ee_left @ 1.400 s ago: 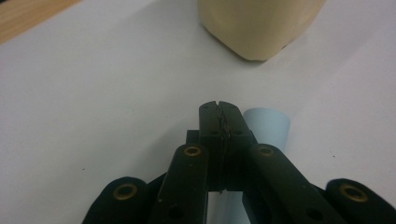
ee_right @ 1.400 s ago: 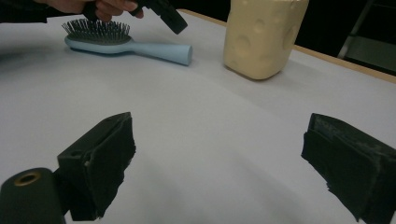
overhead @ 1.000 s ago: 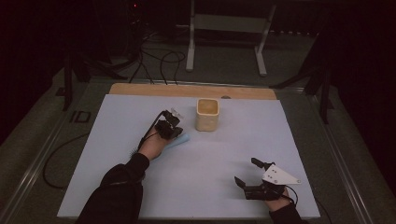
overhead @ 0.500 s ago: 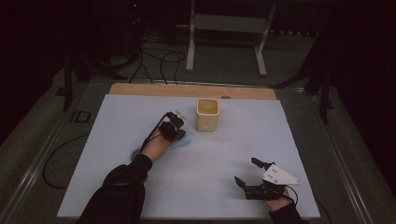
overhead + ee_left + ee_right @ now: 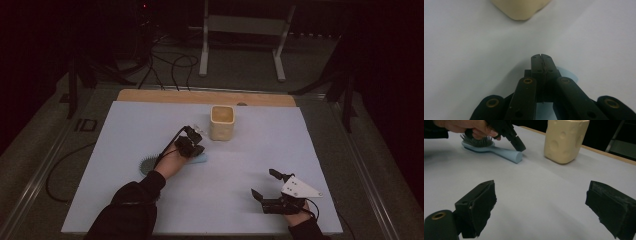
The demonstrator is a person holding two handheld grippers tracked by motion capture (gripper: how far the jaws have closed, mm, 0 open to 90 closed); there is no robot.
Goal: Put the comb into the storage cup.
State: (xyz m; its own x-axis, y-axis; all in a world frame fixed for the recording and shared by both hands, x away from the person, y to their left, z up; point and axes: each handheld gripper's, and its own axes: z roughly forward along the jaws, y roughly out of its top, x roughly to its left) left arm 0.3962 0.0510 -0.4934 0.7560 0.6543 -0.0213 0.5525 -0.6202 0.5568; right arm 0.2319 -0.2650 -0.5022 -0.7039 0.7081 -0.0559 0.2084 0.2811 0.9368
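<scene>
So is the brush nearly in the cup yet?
Not yet. The brush lies flat on the table, beside the cup, which looks empty. The left gripper sits shut above the handle, not clearly gripping it. The right gripper waits open. Lifting and dropping it in remain.

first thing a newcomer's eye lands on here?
Probably the cream cup, bright at the far middle of the pale table. Next, the left gripper just left of it, jaws shut, over a light blue hairbrush lying flat. The right gripper sits open at the near right.
</scene>
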